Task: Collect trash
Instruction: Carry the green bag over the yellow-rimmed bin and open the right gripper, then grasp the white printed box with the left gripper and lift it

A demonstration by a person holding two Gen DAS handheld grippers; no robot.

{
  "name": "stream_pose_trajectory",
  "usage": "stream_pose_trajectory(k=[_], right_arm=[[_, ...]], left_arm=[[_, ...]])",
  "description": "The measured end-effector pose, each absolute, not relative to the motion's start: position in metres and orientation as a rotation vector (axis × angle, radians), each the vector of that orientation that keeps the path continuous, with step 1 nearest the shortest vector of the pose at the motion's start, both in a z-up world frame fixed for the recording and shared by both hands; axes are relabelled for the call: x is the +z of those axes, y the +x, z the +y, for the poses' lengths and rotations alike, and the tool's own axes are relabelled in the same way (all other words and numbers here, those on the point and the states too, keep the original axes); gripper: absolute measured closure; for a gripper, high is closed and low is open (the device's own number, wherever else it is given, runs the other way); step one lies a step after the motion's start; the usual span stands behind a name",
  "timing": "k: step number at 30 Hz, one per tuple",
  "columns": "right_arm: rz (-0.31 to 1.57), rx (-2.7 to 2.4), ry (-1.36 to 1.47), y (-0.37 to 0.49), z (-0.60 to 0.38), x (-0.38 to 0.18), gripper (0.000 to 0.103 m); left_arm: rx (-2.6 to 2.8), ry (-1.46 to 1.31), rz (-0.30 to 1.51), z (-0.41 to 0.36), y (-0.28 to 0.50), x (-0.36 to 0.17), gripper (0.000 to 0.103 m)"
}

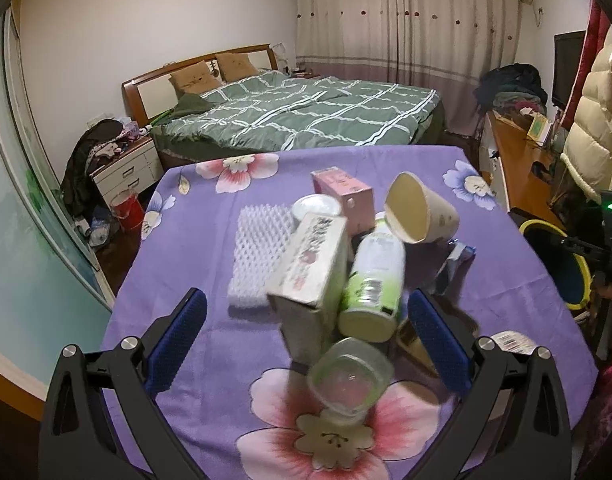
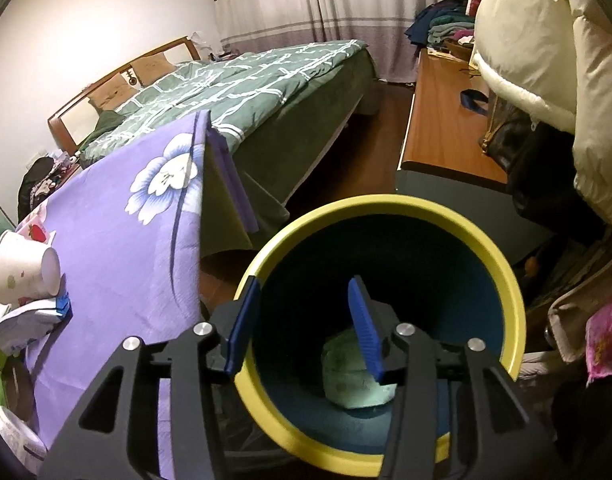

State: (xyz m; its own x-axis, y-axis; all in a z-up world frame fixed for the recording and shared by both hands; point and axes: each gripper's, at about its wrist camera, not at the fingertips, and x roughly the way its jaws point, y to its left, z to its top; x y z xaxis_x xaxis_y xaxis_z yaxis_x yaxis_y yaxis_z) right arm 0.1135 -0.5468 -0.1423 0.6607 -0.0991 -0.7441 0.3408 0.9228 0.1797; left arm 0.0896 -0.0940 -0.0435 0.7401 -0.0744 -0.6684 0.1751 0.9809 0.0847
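Trash lies piled on the table with the purple flowered cloth: a white foam net, a cardboard box, a green-and-white bottle, a tipped paper cup, a pink box, a blue wrapper and a clear plastic cup nearest me. My left gripper is open wide, its blue pads on either side of the pile and touching nothing. My right gripper hangs open and empty over the yellow-rimmed bin. A pale green crumpled item lies at the bin's bottom.
The bin stands off the table's right edge, beside a wooden desk hung with a puffy white jacket. A bed with a green quilt lies beyond the table. A nightstand and a red bucket stand at the left.
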Motion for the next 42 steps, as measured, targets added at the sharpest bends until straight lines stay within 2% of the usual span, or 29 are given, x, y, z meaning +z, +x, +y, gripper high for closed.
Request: stream_pose_trajectory(k=[6,9,14,23,31,42], right_arm=[[0.820,-0.233,0.306,0.118,-0.537,-0.141,0.058],[0.816,-0.229,0.297,0.120,-0.533,-0.139,0.057],[0.826,-0.226,0.287,0.121,-0.530,-0.141,0.056],[0.830,-0.229,0.287,0.118,-0.529,-0.143,0.054],[0.822,-0.228,0.279,0.114,-0.525,-0.140,0.054],[0.790,-0.276,0.247,0.096,-0.533,-0.125,0.054]], left_arm=[[-0.129,0.165,0.724,-0.084,0.099,-0.053,0.005],[-0.151,0.174,0.727,-0.086,0.105,-0.059,0.017],[-0.232,0.144,0.761,-0.086,0.120,-0.068,0.045],[-0.324,0.089,0.764,-0.086,0.129,-0.077,0.072],[-0.271,0.099,0.739,-0.078,0.122,-0.065,0.073],[-0.312,0.142,0.640,-0.091,0.095,0.003,0.073]])
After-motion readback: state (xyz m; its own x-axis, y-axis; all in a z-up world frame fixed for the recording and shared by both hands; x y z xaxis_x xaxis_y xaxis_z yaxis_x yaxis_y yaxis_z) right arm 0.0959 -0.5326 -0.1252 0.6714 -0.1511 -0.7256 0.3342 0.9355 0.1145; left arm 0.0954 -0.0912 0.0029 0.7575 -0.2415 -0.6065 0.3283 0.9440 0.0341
